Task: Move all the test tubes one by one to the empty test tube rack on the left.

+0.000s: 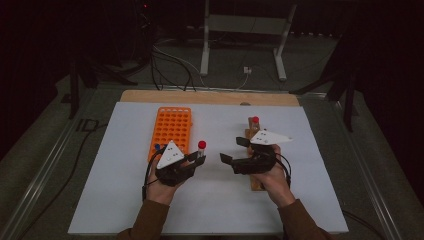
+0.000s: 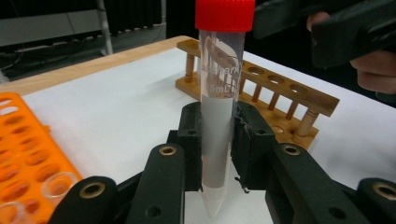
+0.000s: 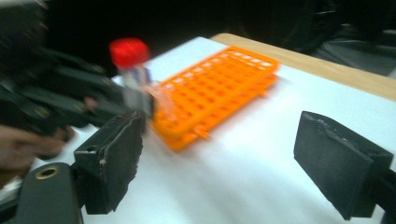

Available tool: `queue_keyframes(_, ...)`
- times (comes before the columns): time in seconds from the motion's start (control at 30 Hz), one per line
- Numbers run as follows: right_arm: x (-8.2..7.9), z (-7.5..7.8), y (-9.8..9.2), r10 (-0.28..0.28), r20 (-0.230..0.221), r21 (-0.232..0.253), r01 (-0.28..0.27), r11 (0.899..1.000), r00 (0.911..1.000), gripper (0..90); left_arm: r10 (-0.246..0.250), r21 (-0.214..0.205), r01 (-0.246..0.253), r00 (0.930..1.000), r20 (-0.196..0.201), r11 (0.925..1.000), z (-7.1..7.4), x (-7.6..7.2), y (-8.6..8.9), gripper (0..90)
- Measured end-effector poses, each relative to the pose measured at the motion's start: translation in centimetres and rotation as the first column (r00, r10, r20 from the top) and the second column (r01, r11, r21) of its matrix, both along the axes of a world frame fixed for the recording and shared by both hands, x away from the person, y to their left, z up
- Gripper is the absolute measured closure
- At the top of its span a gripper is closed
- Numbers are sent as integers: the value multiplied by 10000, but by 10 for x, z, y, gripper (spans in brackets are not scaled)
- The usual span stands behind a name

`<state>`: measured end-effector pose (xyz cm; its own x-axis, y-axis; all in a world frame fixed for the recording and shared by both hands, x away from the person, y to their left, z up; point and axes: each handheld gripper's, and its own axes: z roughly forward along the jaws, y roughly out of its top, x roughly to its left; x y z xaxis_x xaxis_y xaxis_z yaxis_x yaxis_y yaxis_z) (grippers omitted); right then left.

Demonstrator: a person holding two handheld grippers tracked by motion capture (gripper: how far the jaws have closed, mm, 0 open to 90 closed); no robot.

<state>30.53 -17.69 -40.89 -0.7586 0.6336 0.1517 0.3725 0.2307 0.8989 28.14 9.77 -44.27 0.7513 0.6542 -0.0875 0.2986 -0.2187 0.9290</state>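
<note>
A clear tube with a red cap (image 2: 217, 116) stands upright between the pads of my left gripper (image 2: 217, 149), which is shut on its lower half. From above, the tube (image 1: 202, 145) and my left gripper (image 1: 199, 160) are just right of the orange rack (image 1: 171, 129). My right gripper (image 1: 234, 150) faces them from the right, open, with nothing between its pads (image 3: 112, 158). In the right gripper view the held tube (image 3: 133, 79) is blurred, in front of the orange rack (image 3: 219, 88). A wooden rack (image 2: 280, 93) lies under my right hand, with a red-capped tube (image 1: 255, 120) at its far end.
The white sheet (image 1: 125, 200) covers a wooden tabletop (image 1: 200, 96). A blue-capped tube (image 1: 156, 147) and a clear open tube (image 2: 58, 184) sit in the orange rack's near holes. Cables and a metal stand (image 1: 205, 45) are on the floor beyond the table.
</note>
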Motion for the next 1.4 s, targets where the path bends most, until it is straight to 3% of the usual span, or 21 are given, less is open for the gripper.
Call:
queue_keyframes(0.23, -1, -9, -28, -780, 171, -132, 782, 9968, 9968, 76, 469, -374, -458, 9985, 290, 9982, 9, 0, 15, 753)
queue_keyframes(0.43, 0, -13, -50, -1544, 196, -266, 1549, 9876, 9878, 30, 870, -599, -844, 9954, 413, 9946, 15, -1, 28, 753)
queue_keyframes(0.67, -1, -10, -65, -2125, 223, 23, 2125, 9772, 9769, 7, 1426, -942, -1350, 9866, 793, 9864, 26, -3, 48, 753)
queue_keyframes(0.87, 0, -10, -69, -2215, 212, 94, 2214, 9751, 9749, 2, 2265, -1426, -2112, 9687, 1013, 9670, 36, -5, 76, 753)
queue_keyframes(1.03, 0, -10, -68, -2153, 240, 80, 2151, 9766, 9763, 2, 3129, -1409, -2954, 9417, 1239, 9449, 36, -4, 98, 753)
queue_keyframes(1.1, 0, -10, -68, -2139, 246, 91, 2137, 9769, 9766, 2, 3433, -1353, -3268, 9309, 1245, 9354, 32, -2, 104, 753)
queue_keyframes(1.2, 0, -10, -68, -2141, 256, 134, 2139, 9768, 9765, 2, 3740, -1107, -3625, 9208, 1111, 9254, 22, 2, 108, 753)
queue_keyframes(1.4, 0, -9, -70, -2180, 278, 175, 2176, 9759, 9756, 2, 4088, -874, -4020, 9089, 824, 9115, 4, 16, 109, 753)
